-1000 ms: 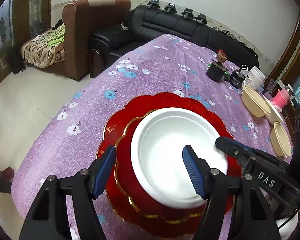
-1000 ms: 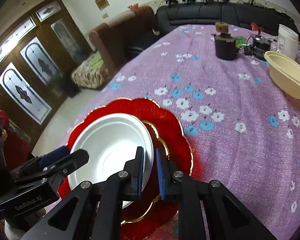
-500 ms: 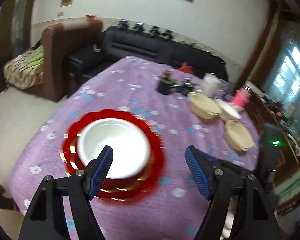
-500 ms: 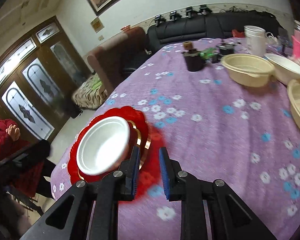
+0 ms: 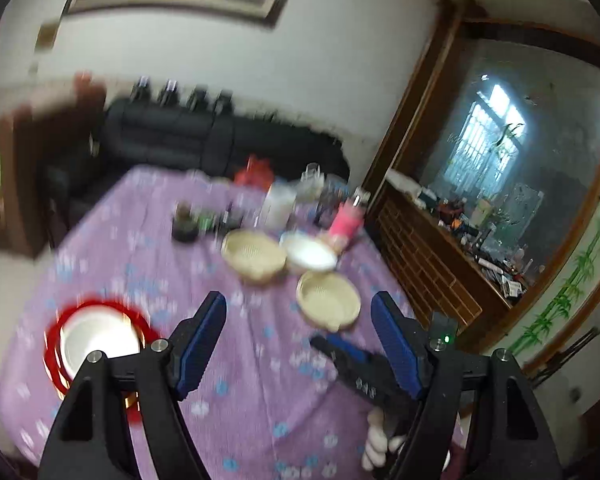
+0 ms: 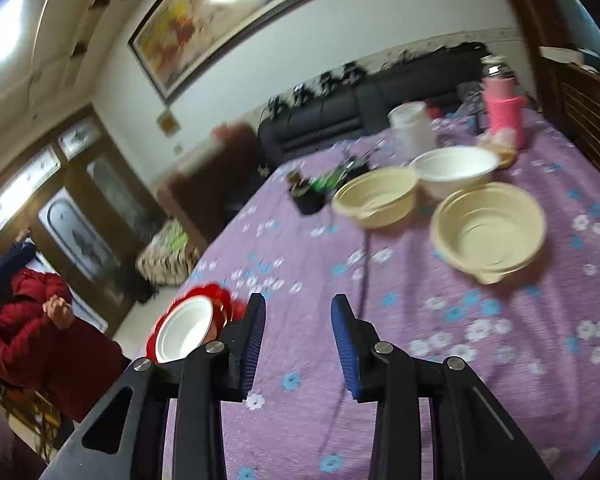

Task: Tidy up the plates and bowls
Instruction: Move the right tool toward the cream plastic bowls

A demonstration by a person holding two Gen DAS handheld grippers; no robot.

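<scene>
A white plate [image 5: 96, 342] sits on red scalloped plates [image 5: 52, 346] at the table's near left; the stack also shows in the right wrist view [image 6: 186, 330]. Two beige bowls [image 6: 488, 232] [image 6: 374, 200] and a white bowl [image 6: 454, 170] stand further along the table; the left wrist view shows them too [image 5: 328, 298] [image 5: 254, 254] [image 5: 308, 254]. My left gripper [image 5: 298, 336] is open and empty, high above the table. My right gripper [image 6: 298, 340] is open and empty, above the cloth between the plates and the bowls.
A purple flowered cloth [image 6: 460, 340] covers the table. A black pot [image 6: 308, 198], a white jar [image 6: 414, 128] and a pink flask [image 6: 504, 112] stand at the far end. A person in red [image 6: 32, 320] stands left. A wooden cabinet [image 5: 428, 264] is right.
Both grippers have lifted up and back from the plate stack and swung right toward the bowls. The right jaws, nearly shut before, have opened.
</scene>
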